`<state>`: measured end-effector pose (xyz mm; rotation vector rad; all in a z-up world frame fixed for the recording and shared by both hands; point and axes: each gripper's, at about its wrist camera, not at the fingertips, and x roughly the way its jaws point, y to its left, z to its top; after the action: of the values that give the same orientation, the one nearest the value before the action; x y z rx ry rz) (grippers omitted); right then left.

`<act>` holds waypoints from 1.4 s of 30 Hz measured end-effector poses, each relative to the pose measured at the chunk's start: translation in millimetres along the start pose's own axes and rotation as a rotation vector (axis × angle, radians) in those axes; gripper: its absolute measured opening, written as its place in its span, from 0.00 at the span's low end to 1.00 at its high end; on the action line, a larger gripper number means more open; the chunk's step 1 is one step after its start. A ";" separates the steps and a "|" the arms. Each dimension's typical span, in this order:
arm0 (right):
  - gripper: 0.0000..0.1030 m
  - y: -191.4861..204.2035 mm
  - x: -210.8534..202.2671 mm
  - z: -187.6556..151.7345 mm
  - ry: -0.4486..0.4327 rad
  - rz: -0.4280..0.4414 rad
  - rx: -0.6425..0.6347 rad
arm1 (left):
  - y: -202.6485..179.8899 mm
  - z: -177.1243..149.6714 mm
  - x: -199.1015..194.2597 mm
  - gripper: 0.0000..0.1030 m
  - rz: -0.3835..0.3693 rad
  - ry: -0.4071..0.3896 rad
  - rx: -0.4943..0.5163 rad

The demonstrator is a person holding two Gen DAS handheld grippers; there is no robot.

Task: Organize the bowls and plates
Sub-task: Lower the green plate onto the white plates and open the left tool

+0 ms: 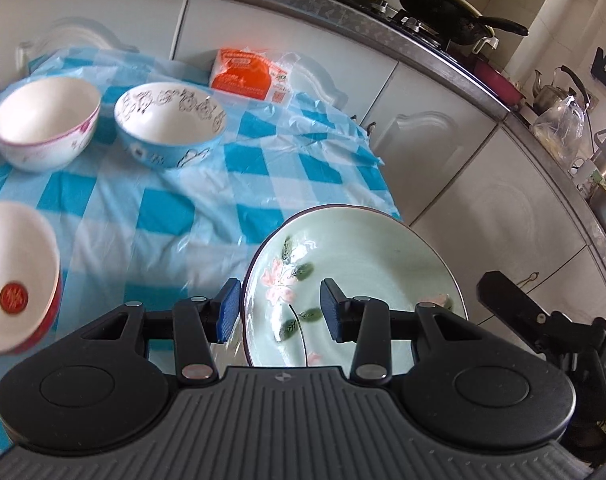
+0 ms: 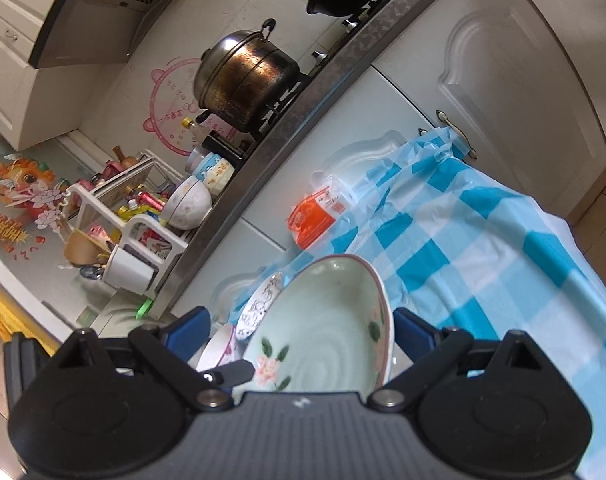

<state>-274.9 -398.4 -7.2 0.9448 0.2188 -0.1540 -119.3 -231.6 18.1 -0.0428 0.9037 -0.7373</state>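
Observation:
A pale green plate with a pink flower (image 1: 355, 276) lies at the near right corner of the blue-checked table; it also shows in the right wrist view (image 2: 323, 328). My left gripper (image 1: 279, 310) is open, its blue pads straddling the plate's near left rim without gripping. My right gripper (image 2: 303, 340) is open, its pads either side of the same plate. A blue patterned bowl (image 1: 171, 124), a white bowl with pink trim (image 1: 45, 128) and a white bowl with a red seal (image 1: 15, 276) stand on the cloth to the left.
An orange packet (image 1: 247, 74) lies at the table's far edge against white cabinets (image 1: 443, 140). The counter above holds a black wok (image 1: 443, 4), a kettle (image 1: 555, 88), a steel pot (image 2: 243, 76) and a cluttered dish rack (image 2: 143, 216). The right gripper's body (image 1: 543, 320) shows at right.

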 end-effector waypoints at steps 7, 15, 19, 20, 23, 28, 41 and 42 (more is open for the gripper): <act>0.94 4.0 -8.8 -24.5 0.005 -0.031 -0.037 | 11.2 -18.1 9.1 0.45 0.016 0.010 -0.024; 0.94 -2.3 -10.7 -37.9 0.010 -0.042 -0.054 | 16.2 -29.1 12.3 0.44 0.030 -0.005 -0.040; 0.94 -3.5 -8.6 -41.5 0.016 -0.061 -0.072 | 14.8 -33.8 10.5 0.44 0.035 -0.008 -0.036; 0.94 -3.7 -8.2 -41.8 0.016 -0.063 -0.077 | 14.9 -34.1 10.1 0.44 0.034 -0.009 -0.036; 0.94 -4.7 -7.1 -43.4 0.022 -0.073 -0.091 | 14.0 -36.0 10.1 0.44 0.036 -0.015 -0.028; 0.94 -5.6 -5.8 -46.8 0.032 -0.086 -0.111 | 13.3 -37.9 9.5 0.44 0.040 -0.022 -0.018; 0.94 -2.2 -1.4 -51.3 0.039 -0.115 -0.193 | 13.0 -39.7 10.2 0.44 0.047 -0.053 0.013; 0.94 -1.8 -0.8 -51.9 0.040 -0.118 -0.200 | 11.9 -39.9 9.8 0.44 0.048 -0.059 0.021</act>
<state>-282.2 -357.1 -37.7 0.7369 0.3216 -0.2182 -137.7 -218.0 -18.0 -0.0238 0.8381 -0.6970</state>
